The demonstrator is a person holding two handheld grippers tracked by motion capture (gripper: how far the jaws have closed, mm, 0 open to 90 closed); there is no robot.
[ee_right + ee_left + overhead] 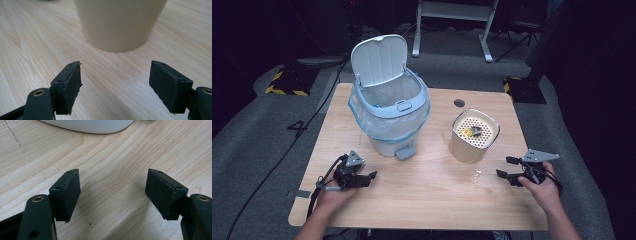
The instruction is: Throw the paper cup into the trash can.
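A white pedal bin (pixel 393 117) with a blue rim, a clear liner bag and its lid raised stands at the table's back left. A beige cup-shaped container (pixel 472 142) with a perforated insert stands to its right, and a small yellow and dark item (pixel 472 131) lies on the insert. My left gripper (pixel 369 178) rests low over the wood near the front left, open and empty (pixel 113 172); the bin's white base (pixel 90 126) is just ahead of it. My right gripper (pixel 503 167) sits low at the right, open and empty (pixel 115 63), and faces the beige container (pixel 120 25).
The wooden table (pixel 427 200) has bare wood between the two grippers. A small shiny scrap (pixel 477 175) lies on the wood in front of the beige container. A round cable hole (pixel 459 103) is near the back edge. Grey floor surrounds the table.
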